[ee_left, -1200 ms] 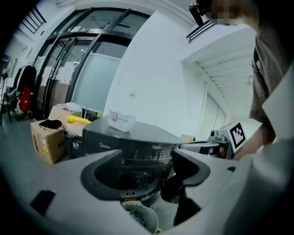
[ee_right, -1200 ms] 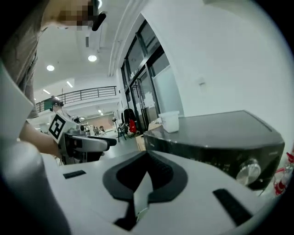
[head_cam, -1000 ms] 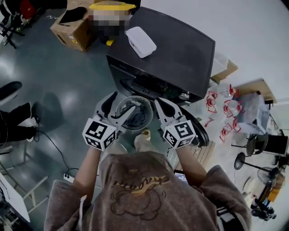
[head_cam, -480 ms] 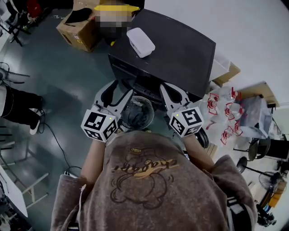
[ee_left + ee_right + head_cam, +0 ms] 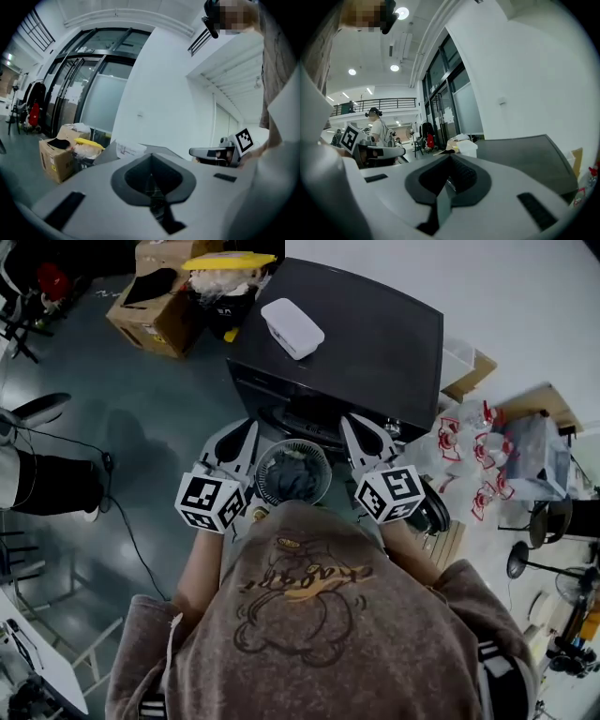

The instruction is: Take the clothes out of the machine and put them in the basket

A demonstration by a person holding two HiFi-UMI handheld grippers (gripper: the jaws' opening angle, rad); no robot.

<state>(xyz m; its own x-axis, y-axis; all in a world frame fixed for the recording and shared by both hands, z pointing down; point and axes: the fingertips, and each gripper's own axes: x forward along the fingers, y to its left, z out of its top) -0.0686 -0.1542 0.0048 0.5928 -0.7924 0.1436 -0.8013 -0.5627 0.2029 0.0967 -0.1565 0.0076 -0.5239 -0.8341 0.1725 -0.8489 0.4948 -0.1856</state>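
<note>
Clothes (image 5: 292, 480) lie in a dark heap in the round basket (image 5: 266, 456), just in front of the machine (image 5: 375, 343), whose door (image 5: 429, 508) hangs open at its front right. I judge the step in hand to be the gap between trips (no view shows whether anything remains in the drum). The next move would call for parting the jaws and reaching low into the machine's opening. The left gripper (image 5: 242, 435), in front of the machine, has just been closing. Its jaws are pressed together with nothing between them. The right gripper (image 5: 368, 435), also before the machine, shows jaws together and empty.
</note>
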